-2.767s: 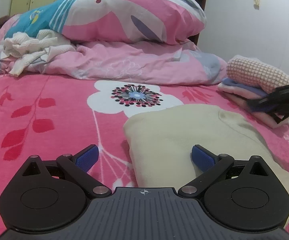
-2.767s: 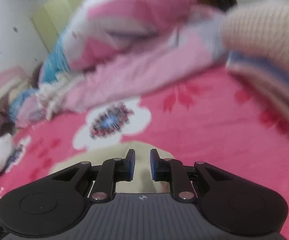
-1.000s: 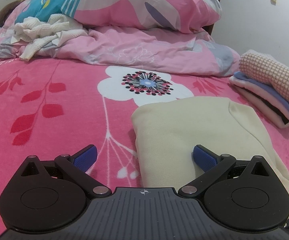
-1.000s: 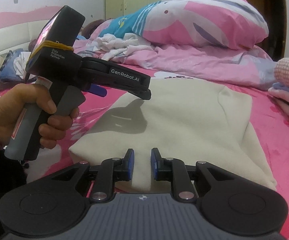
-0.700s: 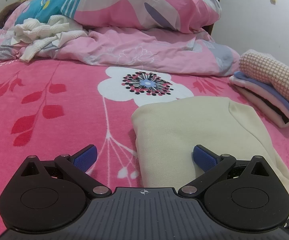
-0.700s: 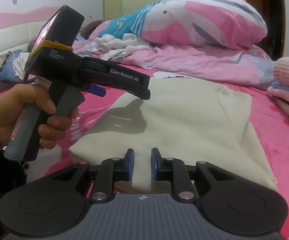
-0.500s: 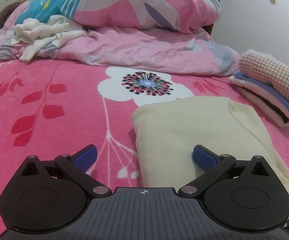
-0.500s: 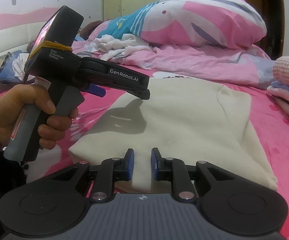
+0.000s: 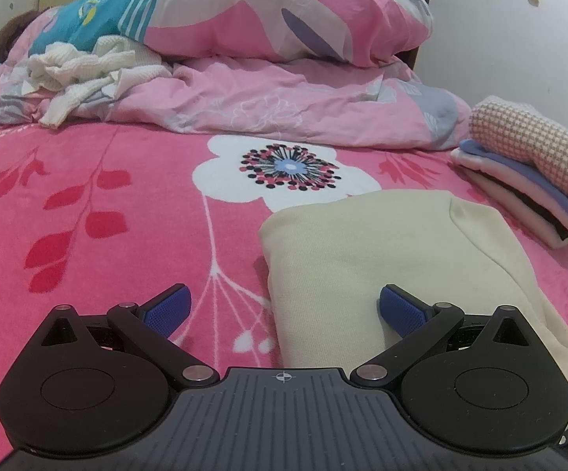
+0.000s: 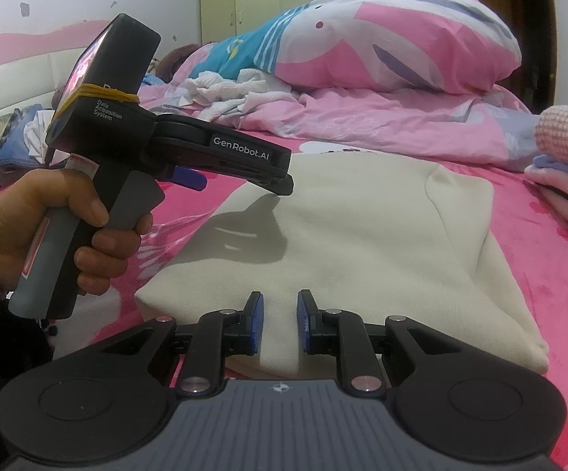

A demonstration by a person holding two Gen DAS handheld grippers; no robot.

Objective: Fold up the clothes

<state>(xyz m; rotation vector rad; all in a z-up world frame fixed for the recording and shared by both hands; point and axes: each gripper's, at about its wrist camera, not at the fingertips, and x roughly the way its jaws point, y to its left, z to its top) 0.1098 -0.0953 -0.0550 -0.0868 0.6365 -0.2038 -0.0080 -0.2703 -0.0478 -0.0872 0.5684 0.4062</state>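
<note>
Nearest to us, our right gripper (image 10: 280, 324) hangs just above the near edge of the cream garment (image 10: 362, 235). Its jaws stand close together with a narrow gap, and no cloth is between them. Our left gripper (image 9: 284, 306) has its jaws spread wide; one blue pad is over the pink bedsheet (image 9: 87, 180), the other over the garment's left edge.

The garment lies flat on the sheet, already doubled, with a rounded fold on the left and a loose flap along its right side. This fits either a fold half made or a piece ready for stacking, so we judge no further.

To handle it well, we think each gripper must take all layers at an edge together, and both must move at the same height so the cloth does not slide apart.

Further right, a stack of folded clothes (image 9: 527, 180) sits near the wall. Beyond, a white crumpled garment (image 9: 83, 74) lies on the duvet (image 9: 284, 106).
</note>
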